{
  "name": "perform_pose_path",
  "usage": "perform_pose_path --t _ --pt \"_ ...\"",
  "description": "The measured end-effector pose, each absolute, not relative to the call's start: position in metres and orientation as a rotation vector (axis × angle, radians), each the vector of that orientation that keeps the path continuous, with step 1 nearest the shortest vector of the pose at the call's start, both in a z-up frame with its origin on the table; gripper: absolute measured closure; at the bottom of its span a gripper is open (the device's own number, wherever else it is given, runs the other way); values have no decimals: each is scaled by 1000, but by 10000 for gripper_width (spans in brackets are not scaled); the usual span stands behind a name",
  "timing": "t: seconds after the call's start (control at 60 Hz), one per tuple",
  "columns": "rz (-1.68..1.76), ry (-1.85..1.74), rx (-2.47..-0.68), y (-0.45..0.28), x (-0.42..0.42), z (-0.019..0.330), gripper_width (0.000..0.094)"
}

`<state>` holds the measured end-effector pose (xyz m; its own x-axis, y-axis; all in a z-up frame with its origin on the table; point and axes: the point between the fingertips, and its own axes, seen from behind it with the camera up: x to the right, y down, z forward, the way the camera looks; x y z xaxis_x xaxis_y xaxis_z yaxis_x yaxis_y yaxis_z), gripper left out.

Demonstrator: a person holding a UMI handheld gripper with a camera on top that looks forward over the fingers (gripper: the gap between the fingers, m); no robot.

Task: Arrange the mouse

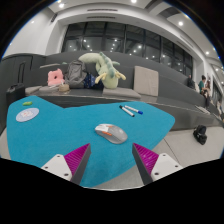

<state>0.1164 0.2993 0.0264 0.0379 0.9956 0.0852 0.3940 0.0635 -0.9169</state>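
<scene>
A grey computer mouse (pixel 111 132) with an orange stripe lies on a teal mat (pixel 60 140) on the table, just ahead of my fingers and a little right of the middle. My gripper (pixel 112 160) is open and empty, its magenta pads (pixel 76 158) set wide apart above the mat's near edge. The mouse lies beyond the fingertips, apart from them.
A white round disc (pixel 27 114) lies on the mat at the far left. A blue and white pen (pixel 131 110) lies at the mat's far right edge. Beyond the table stands a sofa with a pink toy (pixel 57 76), a plush dinosaur (pixel 101 68) and a cushion (pixel 147 82).
</scene>
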Motion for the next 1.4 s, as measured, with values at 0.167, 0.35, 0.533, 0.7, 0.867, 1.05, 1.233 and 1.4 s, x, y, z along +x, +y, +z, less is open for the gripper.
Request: perform_pose_path --t 0.167,0.35,0.533,0.7,0.867,1.05,1.233,1.4 --pt "891 -1506 -1476 304 70 9 84" --pt "851 -1535 -1512 314 25 -13 84" --pt "811 -1554 -1563 322 -10 -24 80" --pt "783 -1569 -1613 326 -39 -27 79" --pt "800 -1555 -1710 325 -53 -34 79" --pt "768 -1598 -1685 319 -53 -36 496" --pt "703 -1566 -1753 305 -43 -23 587" --pt "782 -1549 -1704 240 -31 64 588"
